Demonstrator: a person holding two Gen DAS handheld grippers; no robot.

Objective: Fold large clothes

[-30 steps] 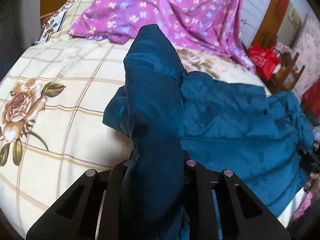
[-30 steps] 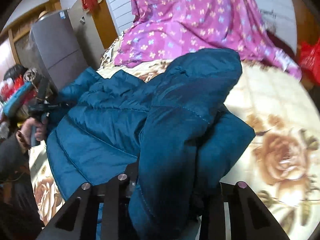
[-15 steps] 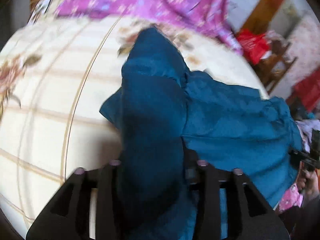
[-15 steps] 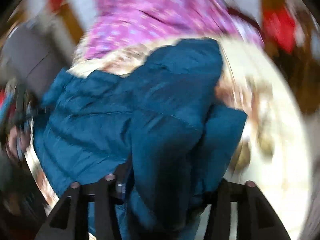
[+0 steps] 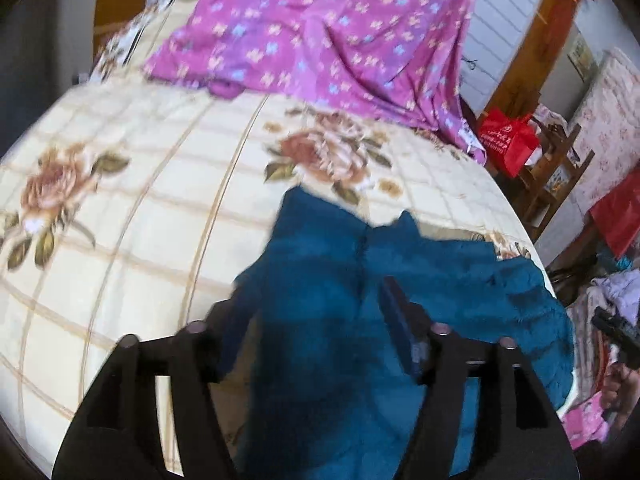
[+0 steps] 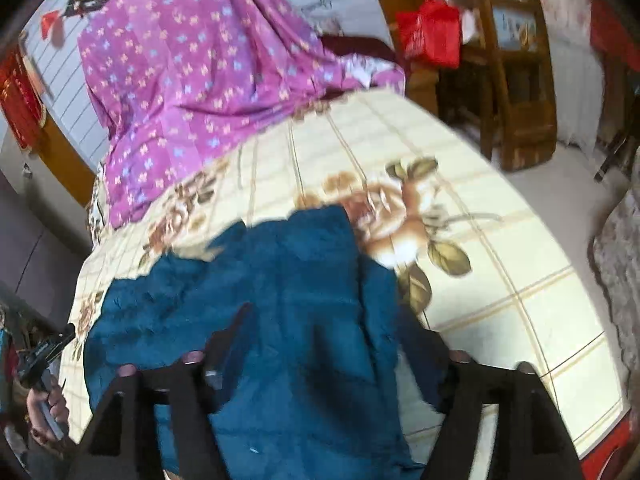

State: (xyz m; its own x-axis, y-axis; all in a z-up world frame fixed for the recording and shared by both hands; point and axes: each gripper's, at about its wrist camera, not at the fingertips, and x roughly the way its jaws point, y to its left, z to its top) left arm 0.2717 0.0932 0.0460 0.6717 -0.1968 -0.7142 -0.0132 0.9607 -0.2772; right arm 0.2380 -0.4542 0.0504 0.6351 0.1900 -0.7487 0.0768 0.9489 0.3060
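A teal padded jacket (image 5: 400, 300) lies on the cream rose-print bedspread (image 5: 140, 220); it also shows in the right wrist view (image 6: 260, 300). My left gripper (image 5: 316, 320) stands open, its fingers spread wide over the jacket's edge, with fabric lying loose between them. My right gripper (image 6: 324, 344) is also open, fingers apart over the jacket's other end, and the fabric rests flat below. Both views are motion-blurred.
A purple flowered sheet (image 5: 340, 32) is heaped at the head of the bed. A red bag (image 5: 508, 140) and a wooden chair (image 6: 516, 64) stand beside the bed. The other hand-held gripper (image 6: 44, 356) shows at the left edge of the right wrist view.
Both grippers held raised folds of the jacket; now both have opened and let go. The jacket has dropped flat onto the bed, and both grippers have pulled back.
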